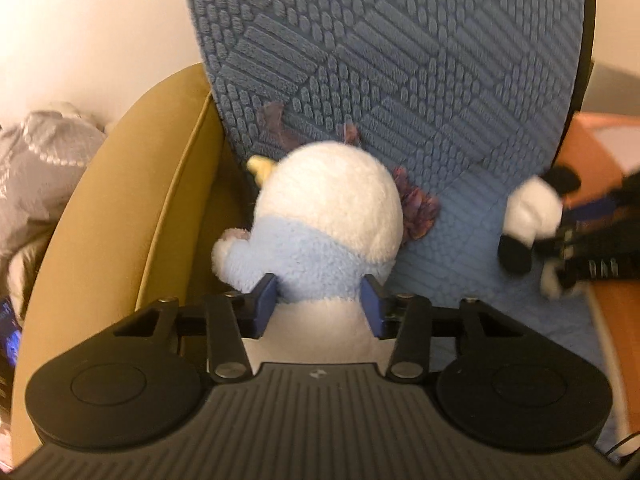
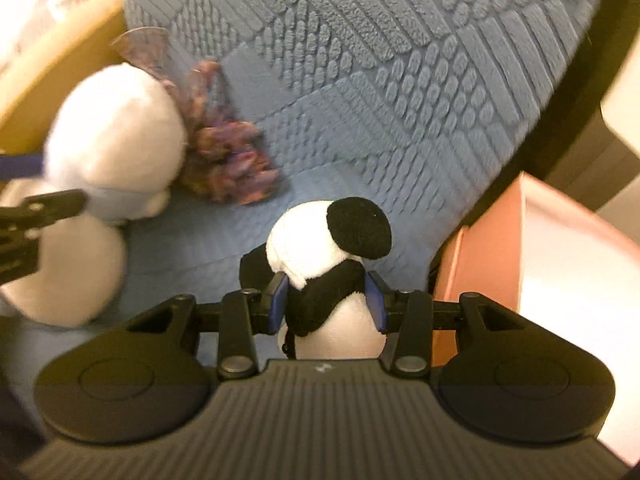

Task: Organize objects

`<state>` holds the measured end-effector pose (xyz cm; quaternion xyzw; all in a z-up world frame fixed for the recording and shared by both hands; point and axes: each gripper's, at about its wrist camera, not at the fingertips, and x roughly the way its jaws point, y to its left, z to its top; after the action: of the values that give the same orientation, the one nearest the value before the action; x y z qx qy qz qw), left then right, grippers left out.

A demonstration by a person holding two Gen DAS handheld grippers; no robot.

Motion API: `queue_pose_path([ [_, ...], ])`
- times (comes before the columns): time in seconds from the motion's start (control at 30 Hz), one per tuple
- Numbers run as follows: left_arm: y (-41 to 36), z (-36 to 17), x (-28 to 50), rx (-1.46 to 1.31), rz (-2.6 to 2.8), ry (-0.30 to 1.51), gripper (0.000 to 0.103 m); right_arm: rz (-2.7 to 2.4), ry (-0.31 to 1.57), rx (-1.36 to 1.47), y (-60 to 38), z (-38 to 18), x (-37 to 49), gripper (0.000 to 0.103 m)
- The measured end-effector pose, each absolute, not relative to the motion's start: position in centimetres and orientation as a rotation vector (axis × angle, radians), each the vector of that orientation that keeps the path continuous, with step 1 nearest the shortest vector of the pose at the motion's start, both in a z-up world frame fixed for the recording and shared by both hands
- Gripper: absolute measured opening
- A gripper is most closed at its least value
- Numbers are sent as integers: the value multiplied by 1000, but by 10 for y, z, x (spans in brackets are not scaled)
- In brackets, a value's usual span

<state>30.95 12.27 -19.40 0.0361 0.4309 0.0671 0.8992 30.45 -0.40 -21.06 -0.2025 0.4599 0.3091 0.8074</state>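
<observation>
My left gripper [image 1: 320,304] is shut on a white and light-blue plush unicorn [image 1: 324,216] with a yellow horn and purple mane, held against a blue textured chair cushion [image 1: 400,60]. My right gripper [image 2: 328,304] is shut on a small black and white plush panda [image 2: 324,264], over the blue seat. The panda also shows in the left wrist view [image 1: 532,216], with the right gripper [image 1: 560,248] blurred at the right. The unicorn [image 2: 116,140] and the left gripper's fingers [image 2: 44,204] show at the left of the right wrist view.
A mustard-yellow chair arm [image 1: 120,208] curves along the left. Grey patterned fabric [image 1: 36,160] lies beyond it. An orange-brown box or table edge [image 2: 500,248] stands at the right of the seat. The blue backrest [image 2: 400,60] rises behind both toys.
</observation>
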Motion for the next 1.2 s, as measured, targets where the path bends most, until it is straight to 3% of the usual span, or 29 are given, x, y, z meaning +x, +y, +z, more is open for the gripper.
queue_pose_path([
  [0.1, 129, -192, 312, 32, 118, 893, 54, 669, 1027, -354, -10, -206, 291, 45],
  [0.2, 133, -193, 317, -6, 73, 898, 90, 681, 1079, -281, -5, -217, 284, 45],
  [0.23, 132, -196, 320, -3, 63, 902, 94, 678, 1085, -271, -5, -223, 284, 45],
  [0.53, 109, -240, 349, 233, 113, 1047, 103, 649, 1105, -222, -11, -252, 271, 45],
  [0.9, 101, -268, 366, 340, 166, 1086, 103, 639, 1106, -216, -10, -262, 297, 51],
  [1.03, 106, -261, 363, 309, 162, 1062, 97, 630, 1150, -188, -13, -267, 306, 55],
  [1.2, 114, -246, 357, 238, 146, 1056, 92, 618, 1150, -179, -16, -257, 309, 52],
])
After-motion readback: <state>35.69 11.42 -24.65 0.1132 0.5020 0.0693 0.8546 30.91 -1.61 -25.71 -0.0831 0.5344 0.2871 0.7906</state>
